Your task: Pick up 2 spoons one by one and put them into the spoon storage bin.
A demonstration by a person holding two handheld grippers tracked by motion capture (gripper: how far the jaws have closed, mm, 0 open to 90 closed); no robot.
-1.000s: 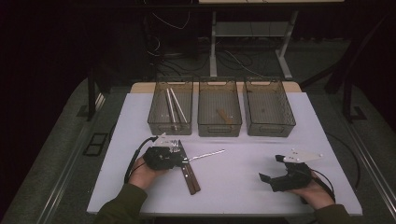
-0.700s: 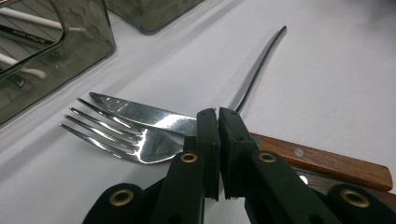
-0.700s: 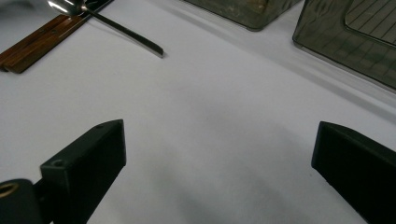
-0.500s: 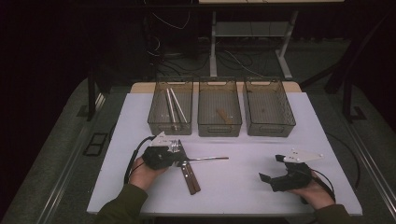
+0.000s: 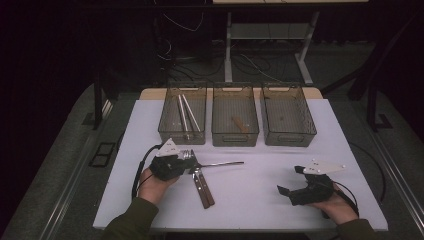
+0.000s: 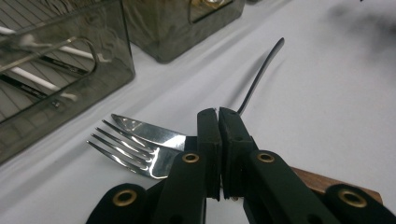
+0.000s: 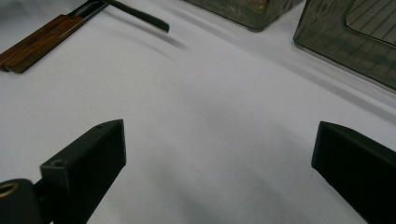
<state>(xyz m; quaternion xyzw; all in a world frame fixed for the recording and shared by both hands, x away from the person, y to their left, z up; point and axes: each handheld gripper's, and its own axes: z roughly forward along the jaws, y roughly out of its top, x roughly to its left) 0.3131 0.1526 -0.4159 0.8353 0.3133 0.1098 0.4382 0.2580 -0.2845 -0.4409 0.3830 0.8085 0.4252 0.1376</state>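
Observation:
A steel fork (image 5: 215, 164) lies across the white table (image 5: 260, 170), its handle pointing right. My left gripper (image 5: 191, 164) is shut on its neck. In the left gripper view the jaws meet at the gripper's tip (image 6: 218, 112) over the fork (image 6: 128, 150), whose tines stick out to the left. A knife blade (image 6: 149, 133) lies just behind the tines. Two wooden-handled knives (image 5: 202, 186) lie under and in front of the fork. My right gripper (image 5: 287, 181) rests at the front right, open and holding nothing (image 7: 219, 140).
Three smoky plastic bins stand in a row at the back. The left bin (image 5: 167, 131) holds pale sticks (image 5: 186, 116), the middle bin (image 5: 218, 131) holds a wooden piece (image 5: 240, 124), and the right bin (image 5: 287, 135) has nothing visible inside. The knife handles (image 7: 35, 43) show far off in the right gripper view.
My left gripper has shifted slightly left with the fork, and the fork's handle has swung a little. The right gripper has not moved.

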